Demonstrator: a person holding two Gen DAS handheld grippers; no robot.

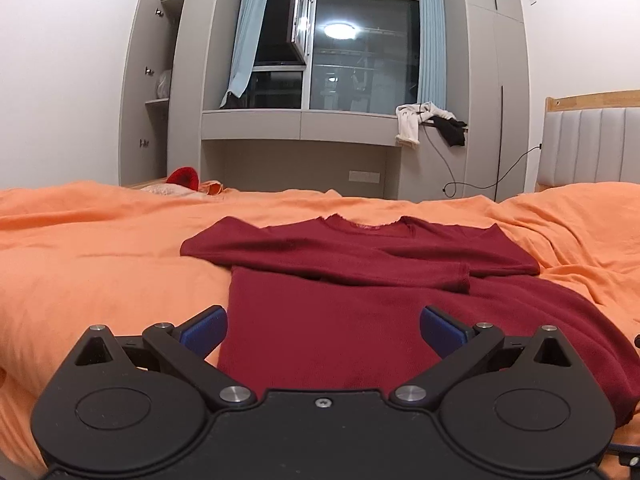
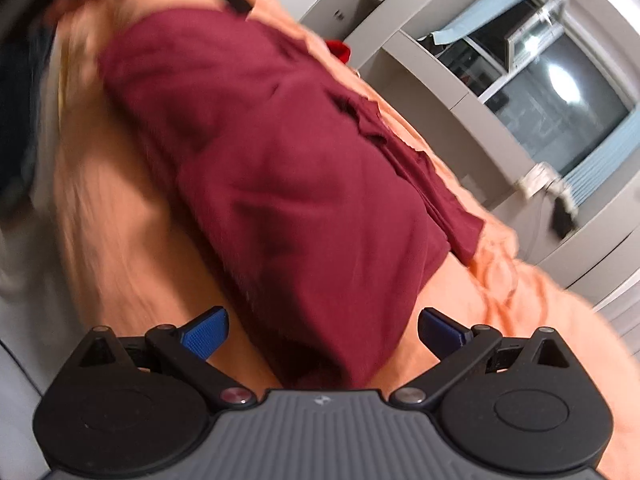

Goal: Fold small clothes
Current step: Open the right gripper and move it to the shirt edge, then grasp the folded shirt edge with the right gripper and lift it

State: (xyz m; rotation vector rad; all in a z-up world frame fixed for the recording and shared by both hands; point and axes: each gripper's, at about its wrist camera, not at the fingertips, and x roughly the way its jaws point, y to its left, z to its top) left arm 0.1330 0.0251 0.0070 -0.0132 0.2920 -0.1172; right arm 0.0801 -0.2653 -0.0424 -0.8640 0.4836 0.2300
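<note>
One sleeve is folded across the dark red knit shirt (image 1: pixel 360 300) on the orange bedsheet (image 1: pixel 100 248); further folds remain, and both the left gripper (image 1: pixel 323 330) and the right gripper (image 2: pixel 323 330) are held over it, jaws spread, empty.

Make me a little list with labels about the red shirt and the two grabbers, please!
shirt: dark red shirt, lying on the orange bedsheet
fold so far: one sleeve laid across the chest
left gripper: open, holding nothing
right gripper: open, holding nothing
right view: blurry

Matt maroon knit shirt (image 1: pixel 344 320) (orange cotton bedsheet (image 1: pixel 100 256)).
</note>
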